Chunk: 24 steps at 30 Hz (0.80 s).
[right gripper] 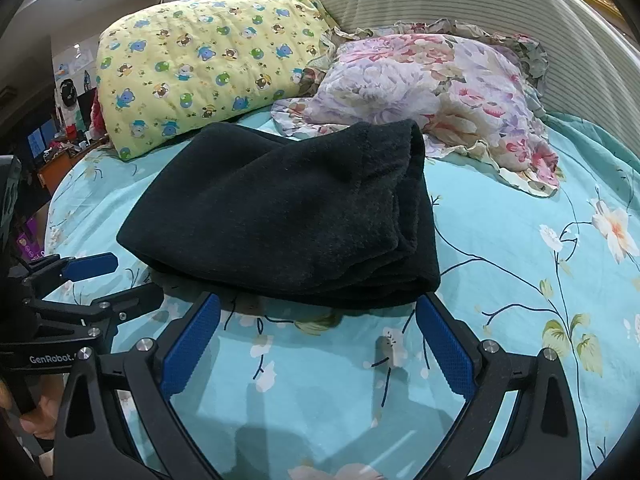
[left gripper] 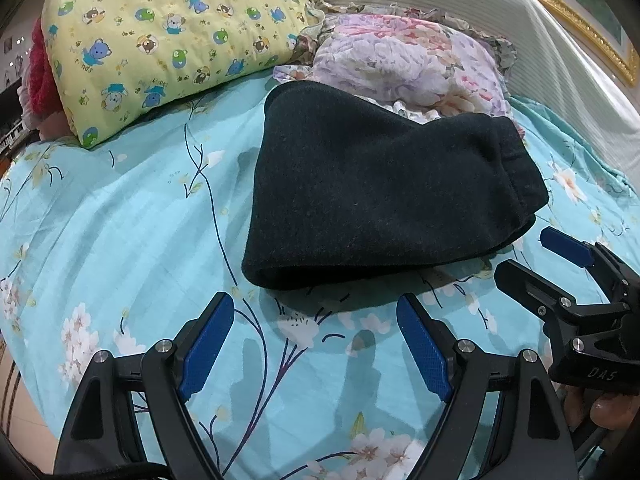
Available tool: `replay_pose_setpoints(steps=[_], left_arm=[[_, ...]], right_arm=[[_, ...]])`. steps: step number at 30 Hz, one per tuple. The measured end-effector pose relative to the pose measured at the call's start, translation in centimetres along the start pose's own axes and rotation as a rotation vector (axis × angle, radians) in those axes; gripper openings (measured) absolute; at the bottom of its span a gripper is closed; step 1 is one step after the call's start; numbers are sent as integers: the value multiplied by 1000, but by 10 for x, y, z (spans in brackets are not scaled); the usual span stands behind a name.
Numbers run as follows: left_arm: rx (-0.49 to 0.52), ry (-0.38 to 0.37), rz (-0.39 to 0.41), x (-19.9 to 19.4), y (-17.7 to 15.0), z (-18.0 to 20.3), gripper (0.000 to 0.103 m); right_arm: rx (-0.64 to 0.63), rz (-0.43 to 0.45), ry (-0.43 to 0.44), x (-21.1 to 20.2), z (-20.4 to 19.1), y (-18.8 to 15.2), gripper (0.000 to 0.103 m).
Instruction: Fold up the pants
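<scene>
Both tongs point(left gripper: 316, 344) point(right gripper: 316, 344) agape, clear of folded pants point(right gripper: 280, 216); bedsheet point(right gripper: 520, 280) bare alongside.

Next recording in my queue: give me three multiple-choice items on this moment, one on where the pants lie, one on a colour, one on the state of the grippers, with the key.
1. Where do the pants lie?
A. On the floral sheet, in front of the two pillows
B. On top of the yellow pillow
C. Hanging from the right gripper

2. What colour are the pads on the left gripper?
A. Red
B. Blue
C. White

3. How do the grippers stand?
A. Both shut on the pants
B. Left shut on the pants, right open
C. Both open, holding nothing

Key:
1 A: the folded bundle rests flat on the sheet, nearer than the yellow pillow and the flowered pillow.
2 B: the pads are blue.
3 C: bare sheet shows between the fingers of the left gripper and of the right gripper.
</scene>
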<state>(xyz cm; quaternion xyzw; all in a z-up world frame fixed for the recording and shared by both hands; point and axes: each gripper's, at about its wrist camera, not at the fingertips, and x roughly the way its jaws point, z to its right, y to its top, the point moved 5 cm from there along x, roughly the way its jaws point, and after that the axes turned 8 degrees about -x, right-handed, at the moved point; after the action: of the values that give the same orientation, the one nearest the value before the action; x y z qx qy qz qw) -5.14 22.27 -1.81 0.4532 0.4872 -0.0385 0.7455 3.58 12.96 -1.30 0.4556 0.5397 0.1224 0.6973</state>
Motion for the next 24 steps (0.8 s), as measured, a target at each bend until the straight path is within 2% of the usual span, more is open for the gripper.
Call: replay_pose_setpoints(steps=[24], left_arm=[[10, -8, 19, -8, 6, 3, 84]], right_arm=[[17, 29, -8, -9, 4, 6, 98]])
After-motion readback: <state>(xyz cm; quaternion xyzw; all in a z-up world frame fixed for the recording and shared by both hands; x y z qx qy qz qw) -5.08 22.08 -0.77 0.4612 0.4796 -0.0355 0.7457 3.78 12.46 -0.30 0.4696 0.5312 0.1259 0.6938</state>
